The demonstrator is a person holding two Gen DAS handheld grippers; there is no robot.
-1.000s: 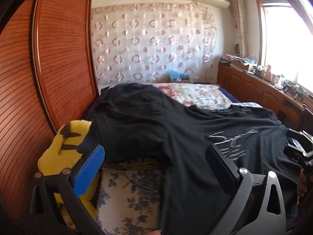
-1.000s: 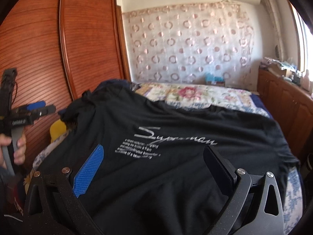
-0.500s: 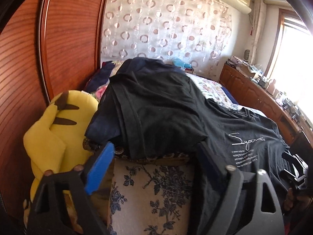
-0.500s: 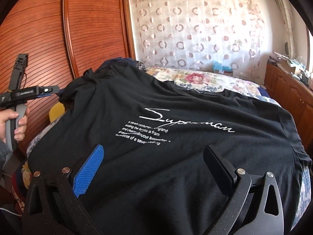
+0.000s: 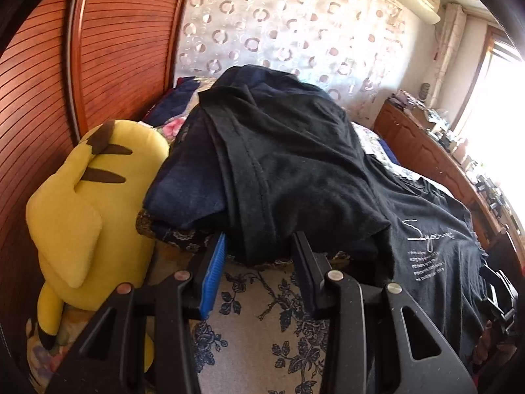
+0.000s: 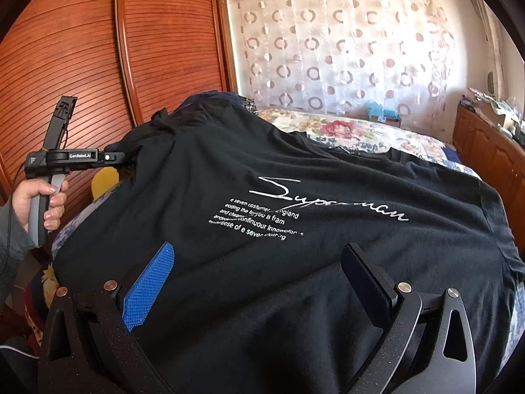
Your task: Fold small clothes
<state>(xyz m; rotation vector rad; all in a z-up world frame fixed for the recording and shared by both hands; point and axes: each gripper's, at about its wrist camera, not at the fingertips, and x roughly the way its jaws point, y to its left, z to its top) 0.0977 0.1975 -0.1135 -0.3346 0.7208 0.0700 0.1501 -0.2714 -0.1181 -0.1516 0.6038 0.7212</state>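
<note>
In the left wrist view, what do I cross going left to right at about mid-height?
Wooden wardrobe door → yellow plush toy → navy garment → bunched black T-shirt sleeve → white print on the T-shirt → wooden cabinet by the window.

The left gripper's (image 5: 259, 256) parted fingers (image 5: 215, 269) straddle the black T-shirt's (image 5: 295, 170) bunched edge beside a yellow plush (image 5: 85, 197).
</note>
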